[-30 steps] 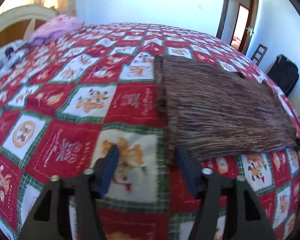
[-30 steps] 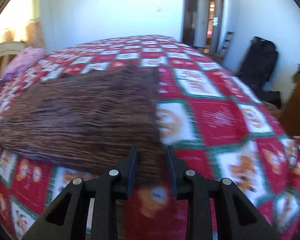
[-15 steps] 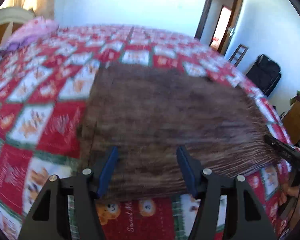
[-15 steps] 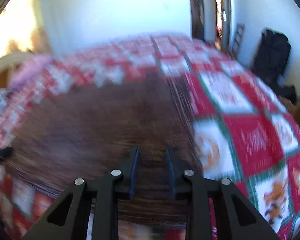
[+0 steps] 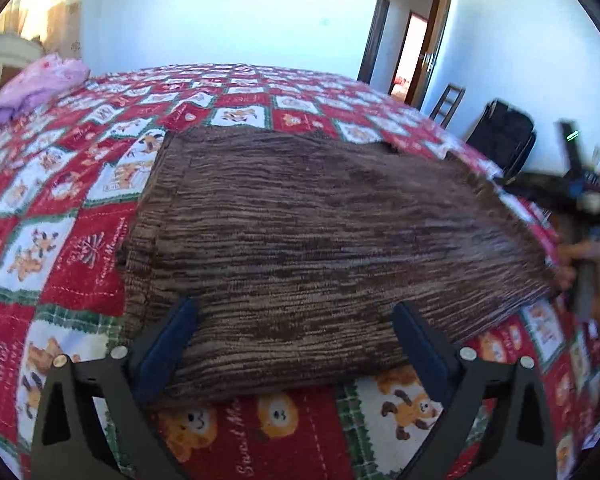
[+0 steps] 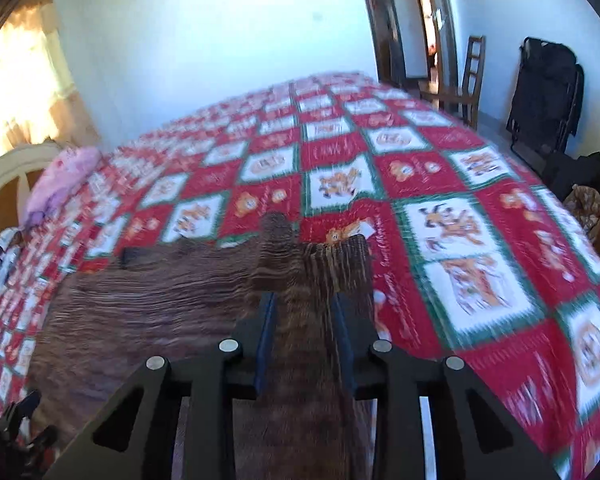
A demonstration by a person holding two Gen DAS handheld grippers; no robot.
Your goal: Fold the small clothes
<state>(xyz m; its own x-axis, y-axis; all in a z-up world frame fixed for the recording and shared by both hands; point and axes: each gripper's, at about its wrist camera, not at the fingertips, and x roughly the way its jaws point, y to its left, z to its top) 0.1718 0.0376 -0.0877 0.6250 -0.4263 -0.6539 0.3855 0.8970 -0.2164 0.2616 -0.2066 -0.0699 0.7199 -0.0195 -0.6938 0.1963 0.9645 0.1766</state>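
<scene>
Brown ribbed garment [image 5: 320, 240] lies spread flat on the bed quilt [image 5: 80, 184], a red, white and green patchwork with cartoon animals. Left wrist view: garment fills the middle, its near hem running from 7 to 4 o'clock, its left edge a vertical seam at about 9 o'clock. Left gripper [image 5: 296, 344] sits at 6 o'clock over the near hem, jaws wide and just opened further; the blue pads [image 5: 168, 344] stand apart on either side of a broad stretch of cloth and press on nothing. At 3 o'clock in that view a hand [image 5: 592, 256] holds the other gripper at the garment's right end, blurred. Right wrist view: right gripper [image 6: 304, 336] at 6 o'clock, jaws narrow, with a bunched strip of the brown cloth running up between the pads [image 6: 266, 340] and clamped there; the fabric rises in a ridge ahead of the fingertips toward 12 o'clock, the rest of the garment spreading out to 8 o'clock. This view is motion-blurred. Pink pillow [image 5: 40, 84] at 10 o'clock near the headboard [image 6: 12, 168]. Wooden chair [image 6: 466, 80] and a black bag [image 6: 548, 92] stand by the wall at 1 to 2 o'clock, next to an open doorway [image 5: 412, 52].
</scene>
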